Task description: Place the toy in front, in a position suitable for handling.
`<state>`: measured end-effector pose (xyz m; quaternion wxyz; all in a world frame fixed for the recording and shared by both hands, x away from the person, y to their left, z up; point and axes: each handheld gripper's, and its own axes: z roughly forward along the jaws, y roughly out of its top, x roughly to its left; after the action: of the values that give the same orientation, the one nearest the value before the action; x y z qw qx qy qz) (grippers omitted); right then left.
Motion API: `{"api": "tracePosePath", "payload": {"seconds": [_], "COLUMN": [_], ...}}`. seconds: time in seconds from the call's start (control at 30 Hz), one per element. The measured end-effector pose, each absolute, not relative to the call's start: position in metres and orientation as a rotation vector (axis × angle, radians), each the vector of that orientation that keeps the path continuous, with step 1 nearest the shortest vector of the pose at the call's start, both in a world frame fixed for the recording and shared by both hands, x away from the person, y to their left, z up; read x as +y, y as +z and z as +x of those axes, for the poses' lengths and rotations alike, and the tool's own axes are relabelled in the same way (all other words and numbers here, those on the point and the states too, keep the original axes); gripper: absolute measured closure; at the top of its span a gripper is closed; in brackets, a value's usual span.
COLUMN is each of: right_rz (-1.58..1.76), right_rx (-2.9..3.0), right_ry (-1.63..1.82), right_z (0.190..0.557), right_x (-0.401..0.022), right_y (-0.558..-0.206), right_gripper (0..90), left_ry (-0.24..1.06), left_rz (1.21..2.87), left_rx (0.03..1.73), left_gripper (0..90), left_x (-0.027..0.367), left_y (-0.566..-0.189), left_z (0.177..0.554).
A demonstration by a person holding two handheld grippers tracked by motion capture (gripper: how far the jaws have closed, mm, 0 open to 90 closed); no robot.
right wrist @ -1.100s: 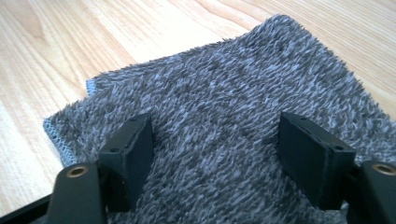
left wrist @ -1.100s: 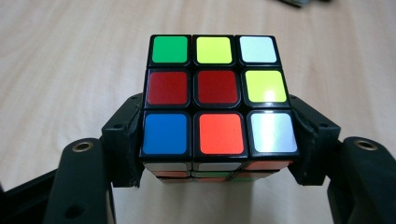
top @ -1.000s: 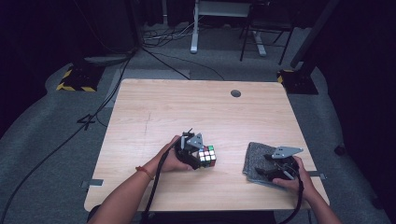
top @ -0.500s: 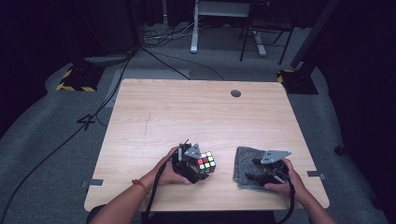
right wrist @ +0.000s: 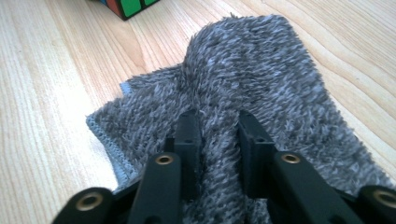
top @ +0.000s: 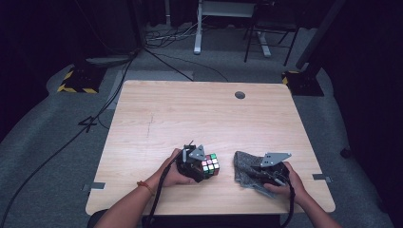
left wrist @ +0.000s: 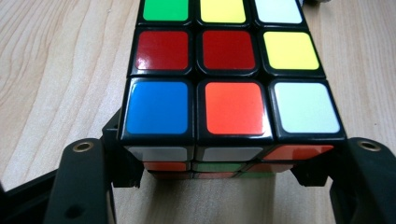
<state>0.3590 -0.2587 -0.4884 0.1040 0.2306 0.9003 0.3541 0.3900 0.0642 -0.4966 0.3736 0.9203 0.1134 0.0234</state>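
A scrambled colour cube rests on the wooden table near its front edge. My left gripper is shut on it, one black jaw at each side of the cube's near bottom row. To the right lies a fuzzy grey cloth, rumpled. My right gripper reaches in from the cloth's right side. Its jaws have just been closing and now pinch a raised fold of the cloth between the fingertips of that gripper. A corner of the cube peeks in beyond the cloth.
A round cable hole sits near the table's far edge. Both forearms come in over the front edge. Beyond the table, cables and a white desk frame stand on the dark floor.
The right hand and the cloth have slid left toward the cube, and the cloth is now bunched into a fold between the right jaws. The left hand and cube stay put.
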Motion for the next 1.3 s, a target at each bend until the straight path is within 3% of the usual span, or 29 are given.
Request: {"api": "tracePosePath", "payload": {"seconds": [0.23,0.7,1.07,1.3], "right_rz": [0.633,0.357,0.330,0.438], "right_rx": [2.625,2.639,2.640,2.598], "right_ry": [1.157,1.305,1.233,1.169], "right_z": [0.358,0.353,0.356,0.366], "right_x": [-0.254,-0.192,-0.165,-0.177], "right_y": [-0.472,-0.411,-0.415,-0.421], "right_gripper": [78.0,78.0,77.7,78.1], "left_ry": [0.085,0.191,0.235,0.218], "left_rz": [2.386,2.395,2.420,2.428], "left_rx": [0.219,0.186,0.185,0.140], "left_gripper": [33.7,33.8,33.8,33.9], "left_x": [0.055,0.049,0.050,0.047], "left_y": [-0.487,-0.467,-0.464,-0.463], "left_z": [0.381,0.374,0.374,0.366]}}
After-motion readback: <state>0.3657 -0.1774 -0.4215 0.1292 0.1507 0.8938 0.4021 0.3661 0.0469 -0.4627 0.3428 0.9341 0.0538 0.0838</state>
